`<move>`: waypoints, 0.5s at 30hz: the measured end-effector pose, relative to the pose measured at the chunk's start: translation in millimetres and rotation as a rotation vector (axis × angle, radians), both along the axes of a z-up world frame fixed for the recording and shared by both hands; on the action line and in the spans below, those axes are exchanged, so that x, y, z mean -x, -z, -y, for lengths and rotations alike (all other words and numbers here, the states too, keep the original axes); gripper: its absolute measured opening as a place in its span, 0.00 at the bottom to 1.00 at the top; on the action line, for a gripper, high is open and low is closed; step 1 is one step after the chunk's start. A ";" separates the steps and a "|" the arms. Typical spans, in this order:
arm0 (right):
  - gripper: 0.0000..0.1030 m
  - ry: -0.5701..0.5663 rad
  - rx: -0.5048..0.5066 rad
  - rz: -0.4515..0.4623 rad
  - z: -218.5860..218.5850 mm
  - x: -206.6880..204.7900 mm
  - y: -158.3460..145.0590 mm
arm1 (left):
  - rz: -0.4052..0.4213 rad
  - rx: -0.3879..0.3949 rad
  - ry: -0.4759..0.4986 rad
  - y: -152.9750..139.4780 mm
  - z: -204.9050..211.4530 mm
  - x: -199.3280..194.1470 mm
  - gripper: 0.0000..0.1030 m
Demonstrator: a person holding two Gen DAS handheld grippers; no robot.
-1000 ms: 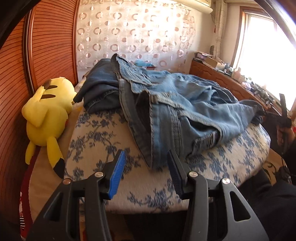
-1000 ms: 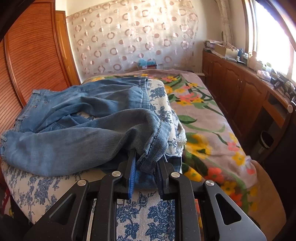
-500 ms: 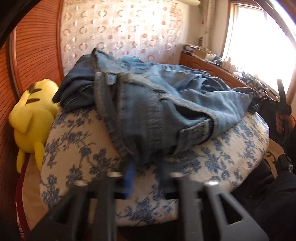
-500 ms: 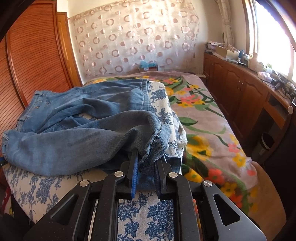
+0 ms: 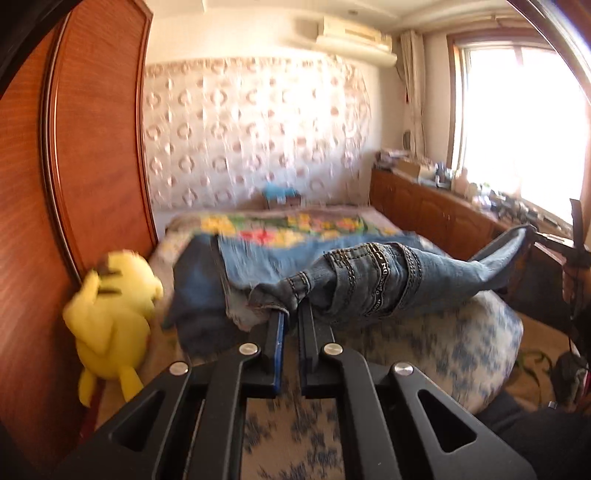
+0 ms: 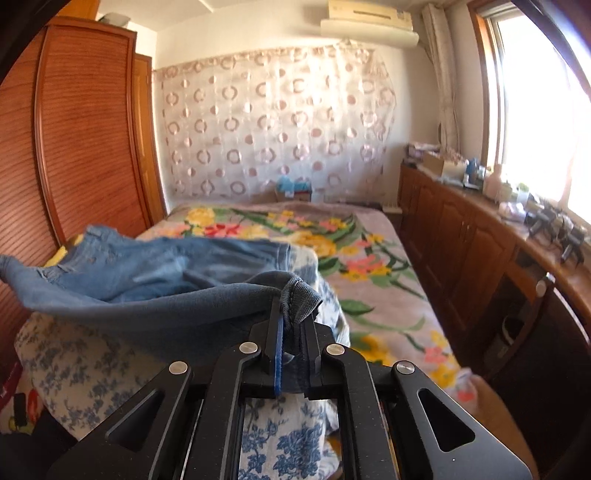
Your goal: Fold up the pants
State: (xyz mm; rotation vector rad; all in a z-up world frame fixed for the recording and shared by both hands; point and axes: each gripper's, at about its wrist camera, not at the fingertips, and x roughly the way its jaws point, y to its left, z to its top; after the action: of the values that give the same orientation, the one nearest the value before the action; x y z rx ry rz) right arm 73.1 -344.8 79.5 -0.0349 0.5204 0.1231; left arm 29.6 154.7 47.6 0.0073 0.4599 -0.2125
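Jeans (image 5: pixel 373 284) ends buried inside both clamped grippers, bedding blurred

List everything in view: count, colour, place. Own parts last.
jeans: one pair, blue denim, lifted over the cushion, clamped at both ends
cushion: one, white with blue flowers, under the jeans
plush toy: one, yellow, beside the wardrobe
wardrobe: one, reddish wood, on the left
bedspread: one, floral, on the bed
curtain: one, white with pink rings, on the back wall
air conditioner: one, white, above the curtain
cabinets: one row, brown, under the window
left hand-held gripper: black, shut on the jeans
right hand-held gripper: black, shut on the jeans
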 end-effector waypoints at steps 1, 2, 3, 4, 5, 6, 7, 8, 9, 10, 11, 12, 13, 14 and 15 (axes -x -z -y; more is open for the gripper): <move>0.04 -0.002 0.007 0.022 0.2 1.3 -12.4 | 0.022 -0.003 -0.003 -14.5 0.0 -3.2 0.01; 0.04 -0.004 0.020 0.048 -0.4 2.9 -25.1 | 0.046 -0.006 -0.007 -28.3 0.4 -5.5 0.01; 0.04 -0.004 0.027 0.066 -1.4 4.3 -33.6 | 0.065 -0.010 -0.009 -38.5 2.2 -6.4 0.01; 0.04 -0.007 0.033 0.088 -1.5 6.0 -45.6 | 0.085 -0.013 -0.011 -49.0 3.4 -7.1 0.01; 0.04 -0.005 0.036 0.107 -1.5 7.4 -54.7 | 0.109 -0.015 -0.014 -60.8 4.4 -7.1 0.01; 0.04 -0.003 0.036 0.129 -0.7 10.0 -64.5 | 0.129 -0.017 -0.016 -70.9 4.4 -7.4 0.01; 0.04 -0.004 0.036 0.151 0.5 12.7 -76.0 | 0.149 -0.017 -0.017 -81.4 5.2 -6.1 0.01; 0.04 -0.001 0.035 0.165 1.5 14.9 -82.1 | 0.160 -0.018 -0.017 -87.6 5.4 -5.3 0.01; 0.04 0.000 0.032 0.178 3.1 17.4 -88.6 | 0.172 -0.021 -0.016 -94.3 5.0 -2.8 0.01; 0.04 0.001 0.032 0.190 4.8 20.7 -95.5 | 0.183 -0.014 -0.014 -100.5 3.7 1.1 0.01; 0.04 0.001 0.031 0.204 7.0 25.3 -100.8 | 0.188 -0.016 -0.006 -104.1 2.9 4.8 0.01; 0.04 0.000 0.032 0.212 8.1 28.8 -104.3 | 0.191 -0.021 -0.005 -105.0 1.1 7.6 0.01; 0.04 -0.004 0.033 0.218 9.1 31.6 -106.9 | 0.193 -0.021 -0.004 -105.4 -0.9 11.1 0.01; 0.04 -0.008 0.035 0.222 9.5 34.2 -108.7 | 0.184 -0.026 0.000 -103.1 -2.2 12.3 0.01; 0.04 -0.010 0.037 0.224 8.8 36.1 -109.0 | 0.176 -0.028 0.000 -99.4 -2.4 12.1 0.01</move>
State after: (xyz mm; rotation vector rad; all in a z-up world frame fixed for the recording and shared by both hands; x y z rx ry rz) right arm 36.9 -353.6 188.5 -0.0869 0.2993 0.1179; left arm 17.5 157.1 147.0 0.0527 0.2872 -0.2039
